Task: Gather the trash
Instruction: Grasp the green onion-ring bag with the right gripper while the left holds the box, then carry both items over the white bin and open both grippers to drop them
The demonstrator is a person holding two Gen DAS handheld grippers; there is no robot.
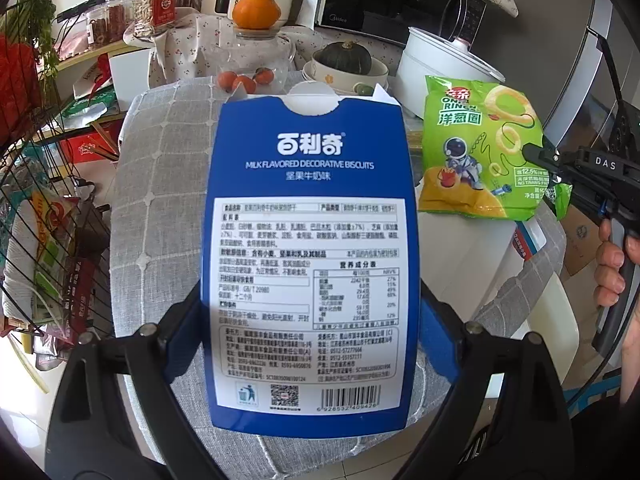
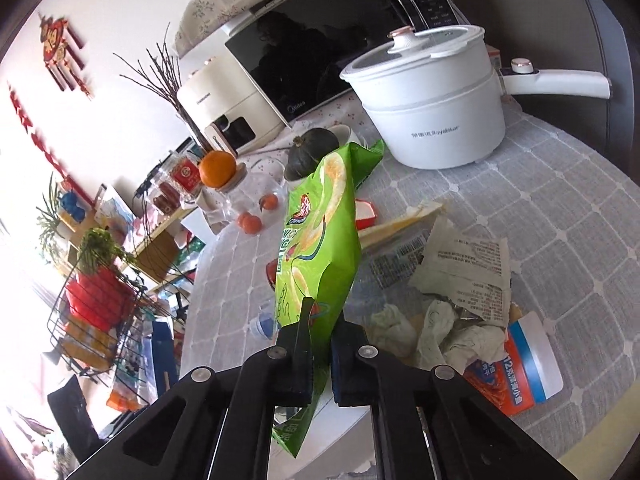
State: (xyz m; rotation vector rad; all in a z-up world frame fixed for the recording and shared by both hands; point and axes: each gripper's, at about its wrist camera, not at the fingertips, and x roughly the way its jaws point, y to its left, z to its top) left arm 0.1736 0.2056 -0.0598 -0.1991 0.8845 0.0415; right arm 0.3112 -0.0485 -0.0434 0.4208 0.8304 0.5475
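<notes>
Holding two pieces of trash at once, both lifted clear of the table (image 2: 520, 184). Left claw (image 1: 310, 344): clamped on the sides of a blue biscuit box (image 1: 310, 208), back label facing up, box raised over the grey checked cloth near the table's front edge. Right claw (image 2: 320, 360): pinched together on the lower edge of a green snack bag (image 2: 320, 240), bag standing upright above the table's middle. Remaining on the table, toward its right edge: crumpled paper scraps (image 2: 460, 280), a clear wrapper, an orange-and-white carton (image 2: 528, 364). Step in hand, by judgement: pickup done, carry-off pending. Next move: transport of both items to a bin, none visible here; steady grip required, the bag being limp and held by a thin seam.
</notes>
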